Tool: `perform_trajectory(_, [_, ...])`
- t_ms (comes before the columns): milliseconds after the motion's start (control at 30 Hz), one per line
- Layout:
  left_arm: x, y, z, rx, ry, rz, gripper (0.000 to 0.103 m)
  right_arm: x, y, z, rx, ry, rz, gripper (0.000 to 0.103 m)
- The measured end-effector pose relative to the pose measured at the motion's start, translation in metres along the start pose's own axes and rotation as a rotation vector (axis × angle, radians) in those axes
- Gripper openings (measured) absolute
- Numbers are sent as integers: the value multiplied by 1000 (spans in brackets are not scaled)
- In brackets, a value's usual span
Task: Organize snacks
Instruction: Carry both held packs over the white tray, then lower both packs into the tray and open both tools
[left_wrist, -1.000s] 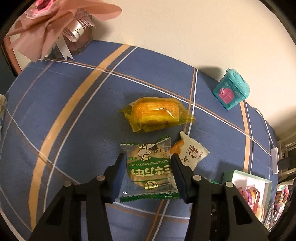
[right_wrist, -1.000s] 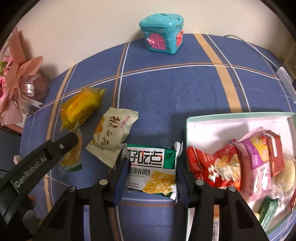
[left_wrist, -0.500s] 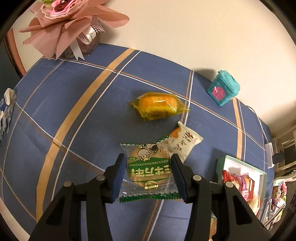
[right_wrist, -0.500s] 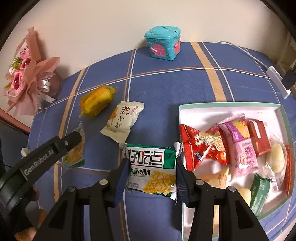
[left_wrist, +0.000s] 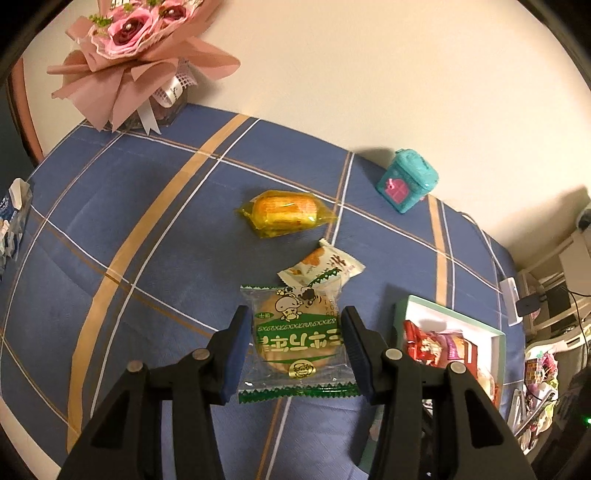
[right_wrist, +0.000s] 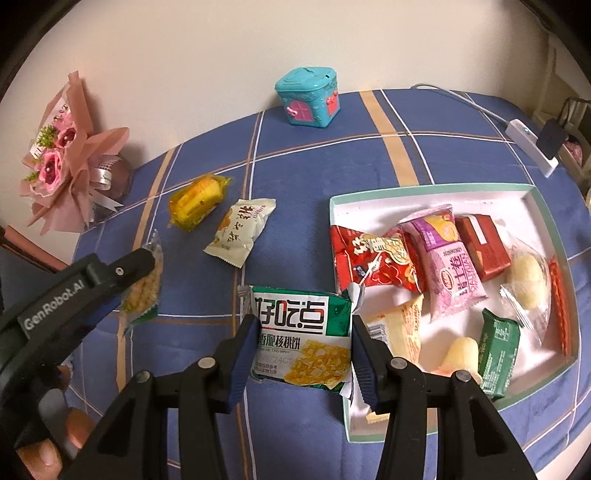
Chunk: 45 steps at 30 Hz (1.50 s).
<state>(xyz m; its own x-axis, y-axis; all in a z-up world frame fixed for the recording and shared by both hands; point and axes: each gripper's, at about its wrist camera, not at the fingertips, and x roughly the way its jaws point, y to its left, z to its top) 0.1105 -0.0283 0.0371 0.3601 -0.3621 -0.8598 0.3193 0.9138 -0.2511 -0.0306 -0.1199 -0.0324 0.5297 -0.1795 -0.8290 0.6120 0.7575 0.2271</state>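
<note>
Blue cloth (right_wrist: 314, 155): plaid, covers the whole table; the white box (right_wrist: 424, 188) with a green rim sits on its right part and serves as the landmark here
Change, left: the left gripper (left_wrist: 295, 317) has come up off the cloth with its cookie pack (left_wrist: 297, 339); the pack sits between the pads just as it did a second ago, while the bouquet (left_wrist: 136, 55) and the box now show far more fully in its view
Change, right: the right gripper (right_wrist: 304, 325) has also lifted and drifted toward the box, whose whole inside is now visible
Meaning: both picks look done; my read is that both packs are being carried to the box, with only the drop left for each
Left jaws: pinching the cookie pack by its two side edges
Cookie pack: clear film, green print and a mushroom cartoon, a round biscuit inside; held flat, well left of the box, off the cloth
Yellow cake (right_wrist: 197, 201): clear yellow wrap, lying loose far left of the box
White pack (right_wrist: 240, 230): cream wrap, lying just right of the cake, left of the box
Right jaws: pinching the green pack (right_wrist: 303, 332) across its width
Green pack: glossy foil, white band with red letters, cracker picture below, crimped ends; hangs just left of the box's near corner
Box contents: red, purple, green and clear packs, loosely heaped
Left to sort: the cake and the white pack
</note>
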Motion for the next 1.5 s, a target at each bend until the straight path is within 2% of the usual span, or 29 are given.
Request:
perform_trajectory(300, [-7,-20,-6,37,-14,-18,51,0,-21,5,53,3,-2,52])
perform_trajectory(500, [-6,-45,-12,87,-7,-60,51,-11,-70,16,167,-41,-60,52])
perform_trajectory(700, [0,-93,-32,202,20,-129,51,-28,-120,24,287,-98,-119,52])
perform_trajectory(933, [15,-144,-60,336,72,-175,51,-38,-161,28,377,-130,-133,52])
perform_trajectory(1133, [30,-165,-73,375,98,-176,51,-38,-179,25,415,-128,-137,52])
perform_trajectory(1500, [54,-174,-86,410,122,-158,51,-22,-180,23,419,-84,-121,52])
